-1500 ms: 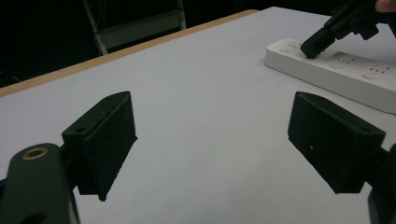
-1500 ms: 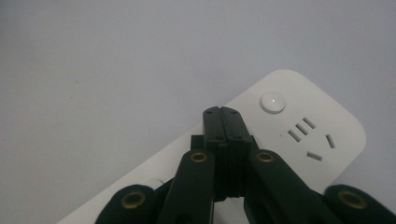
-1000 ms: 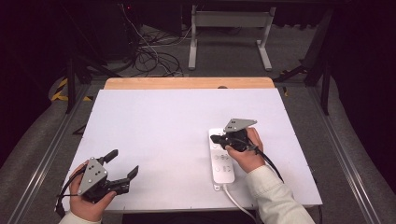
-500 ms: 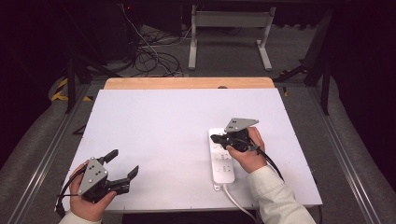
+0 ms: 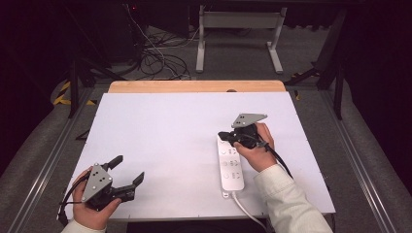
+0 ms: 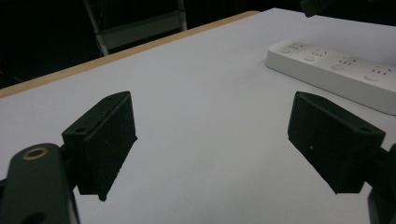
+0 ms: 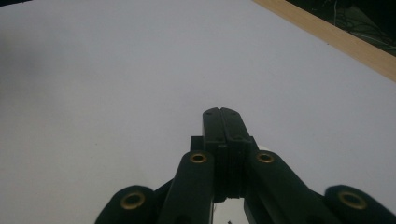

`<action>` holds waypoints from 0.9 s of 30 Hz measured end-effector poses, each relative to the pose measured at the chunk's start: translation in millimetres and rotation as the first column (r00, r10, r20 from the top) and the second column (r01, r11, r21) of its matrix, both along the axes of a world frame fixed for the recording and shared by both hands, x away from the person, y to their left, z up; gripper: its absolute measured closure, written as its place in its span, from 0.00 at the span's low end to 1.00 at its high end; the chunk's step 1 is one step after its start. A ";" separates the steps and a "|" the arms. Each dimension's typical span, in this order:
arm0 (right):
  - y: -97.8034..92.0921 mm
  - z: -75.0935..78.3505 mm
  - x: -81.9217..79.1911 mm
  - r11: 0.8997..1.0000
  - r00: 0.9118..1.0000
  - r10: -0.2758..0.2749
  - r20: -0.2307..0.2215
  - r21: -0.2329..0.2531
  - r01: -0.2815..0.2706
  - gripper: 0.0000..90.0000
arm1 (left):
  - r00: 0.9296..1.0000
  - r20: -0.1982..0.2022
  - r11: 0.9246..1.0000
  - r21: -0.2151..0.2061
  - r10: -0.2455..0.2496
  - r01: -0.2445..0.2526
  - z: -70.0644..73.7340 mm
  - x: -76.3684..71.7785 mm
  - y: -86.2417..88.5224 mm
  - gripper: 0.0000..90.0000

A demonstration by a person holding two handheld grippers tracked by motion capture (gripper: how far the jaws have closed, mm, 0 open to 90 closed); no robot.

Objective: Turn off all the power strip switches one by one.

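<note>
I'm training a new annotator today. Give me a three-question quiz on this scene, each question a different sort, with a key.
1. True or false: the left gripper is shut.
2. Which end of the power strip is the right gripper over? A) the far end B) the end where the cord leaves C) neither
3. Fill in: the right gripper's jaws are ____.

Key: 1. False; its jaws stand wide apart above the bare table. 2. A. 3. Closed, pressed together with nothing between them.
</note>
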State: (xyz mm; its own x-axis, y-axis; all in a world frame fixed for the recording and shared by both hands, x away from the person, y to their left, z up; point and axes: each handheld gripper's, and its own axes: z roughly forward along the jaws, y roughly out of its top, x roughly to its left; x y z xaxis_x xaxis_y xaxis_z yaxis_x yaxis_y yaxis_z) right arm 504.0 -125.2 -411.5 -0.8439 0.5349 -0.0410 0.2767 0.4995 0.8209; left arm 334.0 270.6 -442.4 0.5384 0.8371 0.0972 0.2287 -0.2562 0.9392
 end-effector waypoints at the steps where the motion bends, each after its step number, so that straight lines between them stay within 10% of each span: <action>1: -0.6 0.0 1.5 1.000 1.000 -0.004 -0.003 0.003 0.004 1.00 | 1.000 0.000 1.000 0.000 0.000 0.000 0.0 -0.1 0.0 0.17; 27: -3.8 -25.9 39.7 0.994 0.989 -0.107 -0.103 -0.035 0.103 1.00 | 1.000 0.002 1.000 0.002 -0.004 0.004 0.4 0.3 0.3 0.18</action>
State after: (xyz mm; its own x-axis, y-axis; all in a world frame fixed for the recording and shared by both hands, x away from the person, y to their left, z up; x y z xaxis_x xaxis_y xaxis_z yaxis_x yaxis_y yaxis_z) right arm 543.6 -129.0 -437.4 -0.7836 0.6206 0.0269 0.4121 0.4870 0.7701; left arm 334.3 270.9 -442.0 0.5419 0.8345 0.1000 0.2261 -0.2593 0.9389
